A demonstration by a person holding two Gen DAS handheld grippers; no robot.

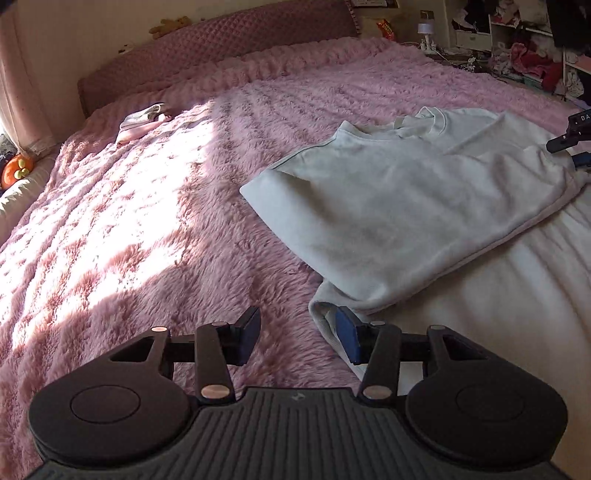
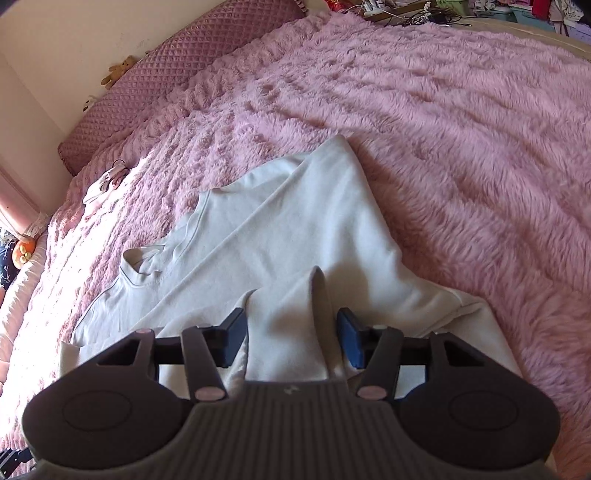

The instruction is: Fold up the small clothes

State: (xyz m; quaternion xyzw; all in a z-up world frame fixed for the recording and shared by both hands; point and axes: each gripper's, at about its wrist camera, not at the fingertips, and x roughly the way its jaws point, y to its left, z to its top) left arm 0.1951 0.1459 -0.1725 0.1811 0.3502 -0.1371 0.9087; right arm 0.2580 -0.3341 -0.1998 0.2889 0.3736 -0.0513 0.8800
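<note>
Both claws agape, left claw (image 1: 301, 338), right claw (image 2: 291, 341) astride white top (image 2: 295, 236).

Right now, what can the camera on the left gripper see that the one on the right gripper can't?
Only the left wrist view shows the cluttered shelves, a small lamp, and the left gripper, open over the pink blanket beside a cuff. Only the right wrist view shows the right gripper, open with a raised fold of cloth between its fingers. Both share the pale sweatshirt, a small folded garment, the headboard and a teddy bear.
</note>
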